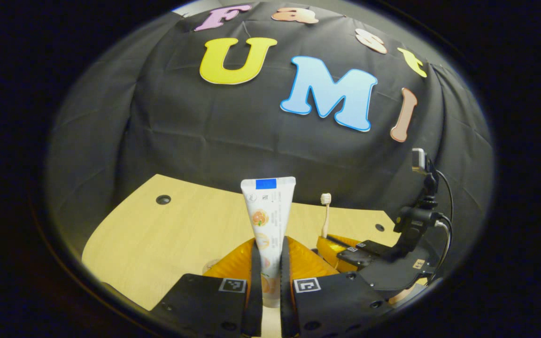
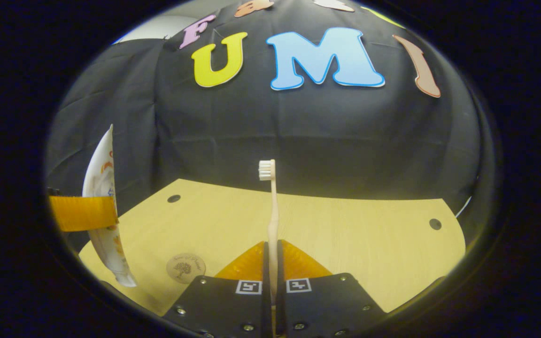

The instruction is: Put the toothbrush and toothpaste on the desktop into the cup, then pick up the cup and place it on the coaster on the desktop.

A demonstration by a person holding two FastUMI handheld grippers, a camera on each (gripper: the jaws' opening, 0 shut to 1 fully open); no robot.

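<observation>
White toothpaste [image 1: 267, 220] pinched upright in left tool [image 1: 270, 263], toothbrush [image 2: 273, 220] — right tool [image 2: 273, 263] clamping it

Nothing here reads clean. The toothpaste [image 1: 266, 220] tube carries a blue patch, orange pictures and fine print, all too small to make out. The round coaster [image 2: 185, 267] shows a tree emblem under a line of script, too blurred to read. Square black-and-white marker tags [image 1: 232, 285] sit on the left gripper [image 1: 270, 244] and the right gripper [image 2: 273, 249]; they are coded patterns, not words.
</observation>
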